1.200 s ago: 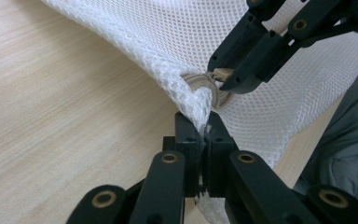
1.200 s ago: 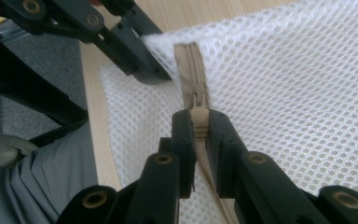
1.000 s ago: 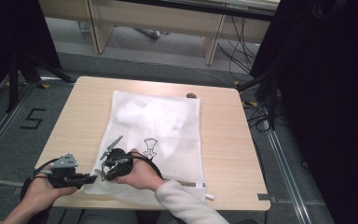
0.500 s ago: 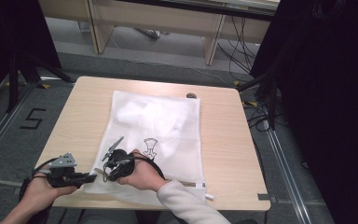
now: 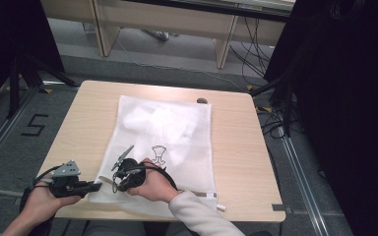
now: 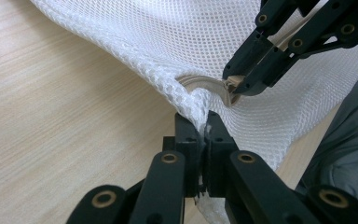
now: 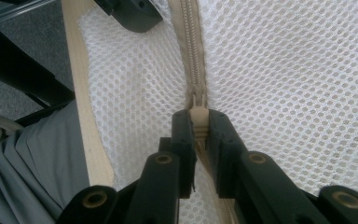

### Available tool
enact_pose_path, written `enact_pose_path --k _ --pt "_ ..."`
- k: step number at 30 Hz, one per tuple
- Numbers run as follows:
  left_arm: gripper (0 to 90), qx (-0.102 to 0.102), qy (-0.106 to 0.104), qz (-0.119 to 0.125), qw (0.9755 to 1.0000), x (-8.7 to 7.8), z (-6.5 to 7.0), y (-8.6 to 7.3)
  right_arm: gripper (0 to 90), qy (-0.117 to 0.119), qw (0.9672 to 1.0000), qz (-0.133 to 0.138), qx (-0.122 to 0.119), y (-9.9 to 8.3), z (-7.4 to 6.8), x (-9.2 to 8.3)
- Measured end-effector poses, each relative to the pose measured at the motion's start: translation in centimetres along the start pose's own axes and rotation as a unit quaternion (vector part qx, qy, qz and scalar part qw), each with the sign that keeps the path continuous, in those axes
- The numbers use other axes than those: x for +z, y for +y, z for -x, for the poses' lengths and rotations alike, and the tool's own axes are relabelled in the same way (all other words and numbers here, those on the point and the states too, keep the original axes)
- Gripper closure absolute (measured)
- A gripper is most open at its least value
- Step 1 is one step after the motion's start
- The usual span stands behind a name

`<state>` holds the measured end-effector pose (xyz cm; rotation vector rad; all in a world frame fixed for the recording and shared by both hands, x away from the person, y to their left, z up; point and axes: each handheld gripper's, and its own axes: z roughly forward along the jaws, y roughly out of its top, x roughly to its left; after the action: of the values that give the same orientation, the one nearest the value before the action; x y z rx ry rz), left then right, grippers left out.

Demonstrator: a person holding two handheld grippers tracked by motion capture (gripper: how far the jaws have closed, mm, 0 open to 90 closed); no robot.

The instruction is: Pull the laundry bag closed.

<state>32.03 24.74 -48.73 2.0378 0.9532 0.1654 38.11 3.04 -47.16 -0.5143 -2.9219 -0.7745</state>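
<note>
A white mesh laundry bag [image 5: 170, 130] lies flat on the wooden table [image 5: 236, 147], white cloth inside it. My left gripper [image 5: 96, 184] sits at the bag's near left corner, shut on a pinch of the mesh [image 6: 193, 100]. Just right of it, my right gripper [image 5: 115, 181] is shut on the beige zipper pull [image 7: 197, 122] of the zipper [image 7: 193, 51] that runs along the bag's near edge. In the left gripper view the right gripper's jaws come in from the upper right onto the zipper [image 6: 205, 86].
A small dark object [image 5: 202, 101] rests at the table's far edge beside the bag. The table's near edge [image 7: 85, 116] runs close under my hands, with grey trousers [image 7: 32, 158] below. Desk legs and cables [image 5: 270, 118] stand beyond the table.
</note>
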Motion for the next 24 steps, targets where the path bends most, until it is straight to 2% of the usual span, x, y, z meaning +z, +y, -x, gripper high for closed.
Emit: enact_pose_path --k 5,7,8,16,18,20,21,22,24 --pt "86.1 -0.003 0.003 0.011 0.9999 0.02 -0.01 -0.08 82.4 0.003 1.0 -0.002 -0.008 -0.11 0.17 0.0" --pt "86.1 -0.001 -0.001 0.0 1.0 0.0 -0.07 -0.05 82.4 0.0 1.0 0.0 0.0 -0.19 0.21 -0.07" --pt "86.1 -0.002 0.003 0.002 1.0 0.02 0.0 -0.05 82.4 0.0 1.0 0.0 0.0 -0.22 0.18 -0.08" --pt "86.1 -0.002 -0.003 0.0 1.0 -0.06 -0.11 -0.05 82.4 0.006 0.9999 -0.004 -0.01 -0.47 0.4 -0.11" --pt "86.1 -0.005 -0.002 0.004 1.0 0.0 -0.06 -0.06 82.4 0.002 1.0 -0.004 0.0 -0.65 0.39 -0.16" --pt "86.1 -0.006 -0.002 0.005 1.0 -0.01 -0.07 -0.06 82.4 0.006 1.0 -0.004 -0.006 -0.8 0.47 -0.22" --pt "86.1 -0.004 0.001 -0.005 1.0 -0.11 -0.17 -0.04 82.4 0.004 1.0 -0.004 -0.004 -0.84 0.46 -0.22" --pt "86.1 -0.015 -0.003 0.004 0.9999 -0.01 -0.01 -0.08 82.4 0.0 1.0 -0.003 0.003 -0.87 0.43 -0.26" --pt "86.0 -0.008 -0.004 0.004 1.0 -0.02 -0.07 -0.06 82.4 0.002 1.0 -0.001 0.001 -0.89 0.42 -0.34"
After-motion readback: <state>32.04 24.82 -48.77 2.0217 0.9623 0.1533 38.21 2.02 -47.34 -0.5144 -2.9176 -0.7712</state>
